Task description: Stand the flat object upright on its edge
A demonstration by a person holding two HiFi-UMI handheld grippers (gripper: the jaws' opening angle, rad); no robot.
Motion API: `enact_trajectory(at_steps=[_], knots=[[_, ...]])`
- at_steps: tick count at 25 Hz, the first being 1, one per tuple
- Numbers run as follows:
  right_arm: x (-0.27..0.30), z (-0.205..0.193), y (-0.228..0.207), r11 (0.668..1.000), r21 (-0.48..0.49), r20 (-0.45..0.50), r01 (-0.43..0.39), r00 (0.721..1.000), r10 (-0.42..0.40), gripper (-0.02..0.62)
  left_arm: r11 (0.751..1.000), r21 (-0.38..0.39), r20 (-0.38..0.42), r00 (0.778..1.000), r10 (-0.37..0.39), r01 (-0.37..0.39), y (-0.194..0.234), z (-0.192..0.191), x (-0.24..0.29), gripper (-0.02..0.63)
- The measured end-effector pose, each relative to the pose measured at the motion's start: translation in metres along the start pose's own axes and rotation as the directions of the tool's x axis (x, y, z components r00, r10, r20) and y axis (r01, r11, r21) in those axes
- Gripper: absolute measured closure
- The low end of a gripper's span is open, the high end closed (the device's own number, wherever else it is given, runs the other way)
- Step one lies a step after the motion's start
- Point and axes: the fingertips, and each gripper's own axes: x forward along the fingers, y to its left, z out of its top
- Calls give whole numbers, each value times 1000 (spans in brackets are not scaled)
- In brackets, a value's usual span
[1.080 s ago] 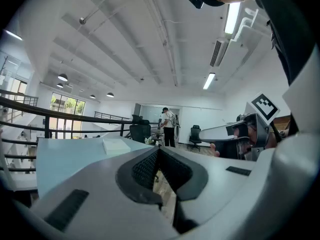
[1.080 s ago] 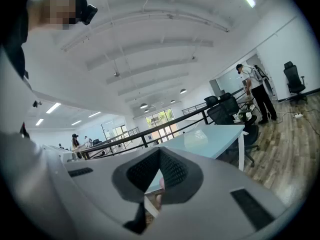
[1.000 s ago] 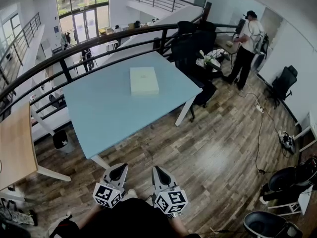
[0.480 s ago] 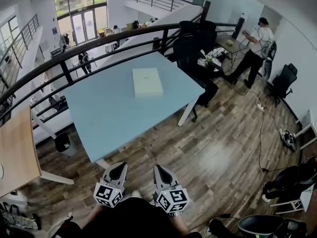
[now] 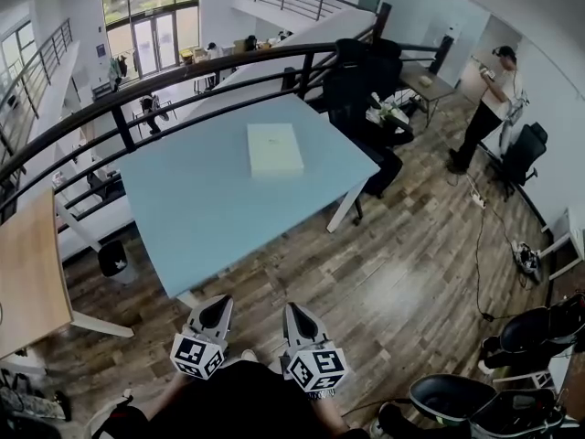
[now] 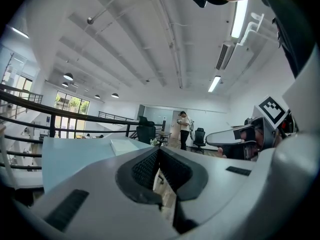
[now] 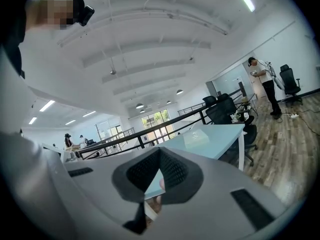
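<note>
Item: flat box [image 5: 274,148], lay face-down toward the blue table's [image 5: 201,218] far edge, well apart from my left gripper [image 5: 218,307] and right gripper [image 5: 293,314], both clenched empty; risk I noted: sliding or toppling once tipped.

No readable text, label, brand or number anywhere. Only black-and-white square marker patterns on the cubes just behind the jaws of the left gripper [image 5: 217,311] and the right gripper [image 5: 295,318], not decipherable as letters or digits.
</note>
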Motion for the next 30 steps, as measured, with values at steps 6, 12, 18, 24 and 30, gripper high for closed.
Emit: enact_trajectory(at_steps=[6,12,18,24,30], knots=[[-2,-7,-1,1000,5,-16,27,1000,-27,588,1000,-8,-9,1000,-11,11,1,-4,-1,603],[-2,-10,-12,998,28,-21,58,998,-58,588,999,3,-29,999,-36,36,0,-8,8,603],[15,-5,-26,998,35,-14,59,998,-58,588,1000,13,-24,999,-23,23,9,-8,20,603],[35,-1,-31,999,35,-21,38,999,-38,588,1000,20,-24,1000,-1,2,23,-2,34,603],[51,1,-48,998,42,-35,41,999,-39,588,1000,18,-33,999,3,-3,29,-3,58,603]])
